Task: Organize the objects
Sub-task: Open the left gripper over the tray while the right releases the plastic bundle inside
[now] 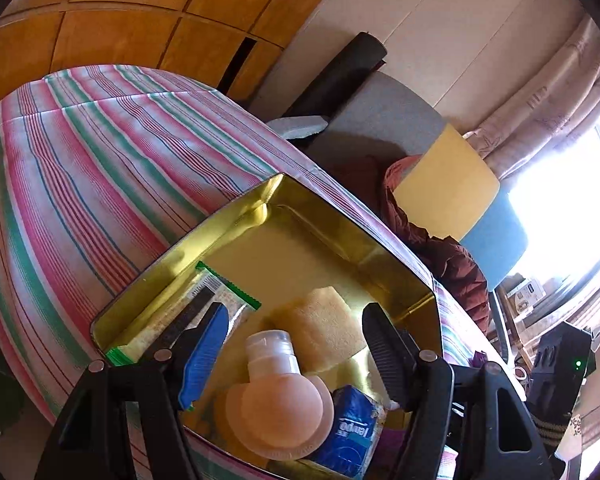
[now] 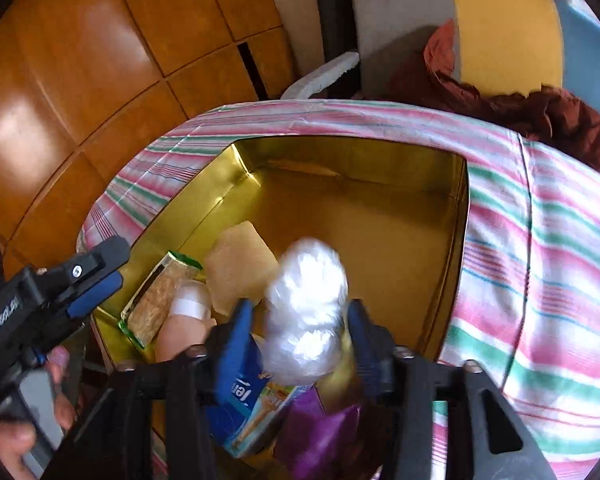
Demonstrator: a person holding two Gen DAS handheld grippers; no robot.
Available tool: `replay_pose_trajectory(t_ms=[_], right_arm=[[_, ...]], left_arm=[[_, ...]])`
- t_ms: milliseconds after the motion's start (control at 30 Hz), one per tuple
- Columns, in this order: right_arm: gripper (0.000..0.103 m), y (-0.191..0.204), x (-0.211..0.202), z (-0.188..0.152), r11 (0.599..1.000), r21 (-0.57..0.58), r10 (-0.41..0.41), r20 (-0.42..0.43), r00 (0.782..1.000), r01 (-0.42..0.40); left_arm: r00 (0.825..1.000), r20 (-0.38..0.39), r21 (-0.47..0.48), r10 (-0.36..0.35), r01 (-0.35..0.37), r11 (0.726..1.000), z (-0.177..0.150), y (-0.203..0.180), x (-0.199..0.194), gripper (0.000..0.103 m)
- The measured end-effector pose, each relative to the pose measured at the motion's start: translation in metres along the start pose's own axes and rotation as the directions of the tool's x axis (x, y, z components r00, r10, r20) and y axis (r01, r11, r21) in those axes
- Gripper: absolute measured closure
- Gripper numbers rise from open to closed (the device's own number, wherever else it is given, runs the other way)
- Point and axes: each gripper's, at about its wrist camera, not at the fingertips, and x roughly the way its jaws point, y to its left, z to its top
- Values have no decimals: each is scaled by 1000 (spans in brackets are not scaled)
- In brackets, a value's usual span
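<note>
1. We carry a clear plastic-wrapped bundle between the blue pads of our right gripper; the jaws are clenched on its lower part, and its long axis runs forward along the fingers, out over the gold tin.
2. The tin sits on the striped cloth, and the bundle hangs above its near edge, with the bare floor of the tin lying straight ahead toward the far wall.
3. Below the bundle, the near-left part of the tin already holds a cracker packet, a yellow sponge, a peach bottle and a blue tissue pack; a purple item lies at the near edge.
4. Our left gripper stands released, jaws wide apart, over the near-left corner, with nothing between them but the bottle below.
5. We judge the right hand the one to act: ease forward and down onto the bare floor right of the sponge, then let go.
</note>
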Motion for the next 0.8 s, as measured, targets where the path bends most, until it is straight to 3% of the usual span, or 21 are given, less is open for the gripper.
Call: replay_pose_trajectory(t_ms=[367, 567, 800], right_arm=[[33, -18, -50, -25, 999, 41, -6, 123, 992, 1], [30, -36, -74, -31, 996, 73, -68, 158, 985, 57], [29, -72, -89, -49, 983, 108, -164, 136, 977, 150]], left_arm=[[999, -27, 56, -46, 47, 997, -9, -17, 2, 33], [996, -55, 121, -74, 81, 989, -19, -37, 4, 33], [988, -82, 220, -131, 146, 965, -32, -66, -3, 33]])
